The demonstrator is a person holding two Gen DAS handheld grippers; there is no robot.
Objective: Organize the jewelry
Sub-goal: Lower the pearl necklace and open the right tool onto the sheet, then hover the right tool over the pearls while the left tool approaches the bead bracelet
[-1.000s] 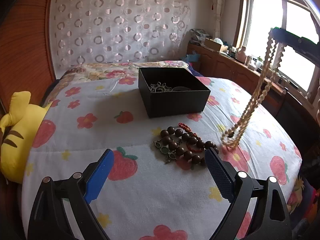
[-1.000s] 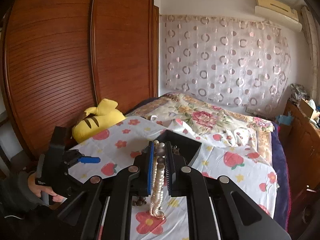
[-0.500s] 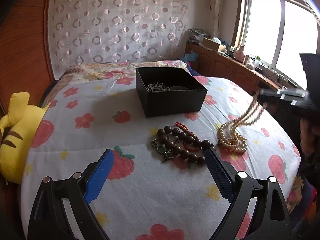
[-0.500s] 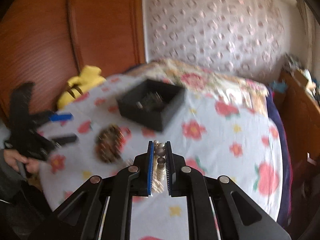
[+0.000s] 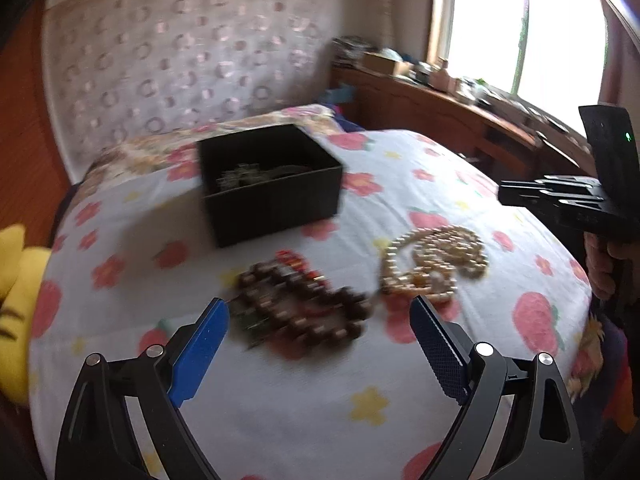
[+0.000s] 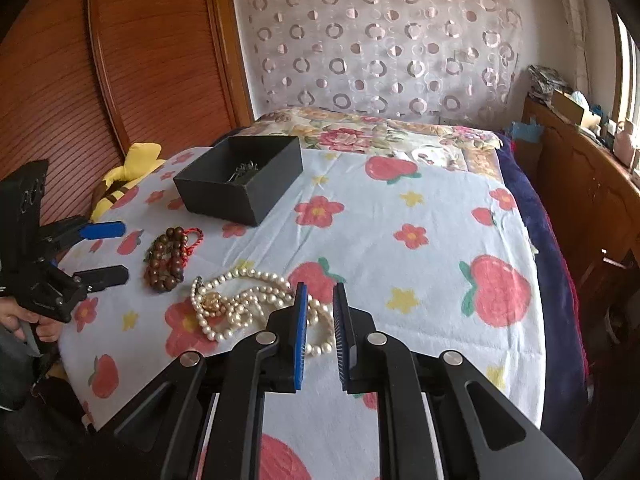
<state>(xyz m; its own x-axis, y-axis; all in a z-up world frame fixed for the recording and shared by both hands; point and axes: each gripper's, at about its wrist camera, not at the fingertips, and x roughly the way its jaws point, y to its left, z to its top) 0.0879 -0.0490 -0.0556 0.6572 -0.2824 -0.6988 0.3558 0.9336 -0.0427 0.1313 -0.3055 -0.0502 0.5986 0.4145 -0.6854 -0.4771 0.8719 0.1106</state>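
A pearl necklace (image 5: 432, 260) (image 6: 240, 300) lies heaped on the flowered bedspread (image 6: 400, 208). My right gripper (image 6: 320, 292) (image 5: 505, 194) hovers low at its near end. Its jaws are opening, with a narrow gap; a loop of pearls shows in that gap and the pads do not press on it. Left of the pearls lies a brown bead bracelet (image 5: 296, 304) (image 6: 166, 260) with a red cord. My left gripper (image 5: 318, 312) (image 6: 120, 252) stands wide just short of the bracelet, jaws closing slightly, nothing between them. Behind is an open black box (image 5: 272, 200) (image 6: 224, 200) holding metal jewelry.
A yellow plush toy (image 5: 16, 288) (image 6: 132, 168) lies at the bed's left edge by the wooden wardrobe (image 6: 120, 60). A cluttered wooden sideboard (image 6: 580, 184) runs along the right under the window (image 5: 520, 28). The bedspread drops away at its near edge.
The pearl necklace, hanging from my shut right gripper before, has come down and now lies heaped on the bed; the right jaws have parted. My left gripper shifted toward the bracelet.
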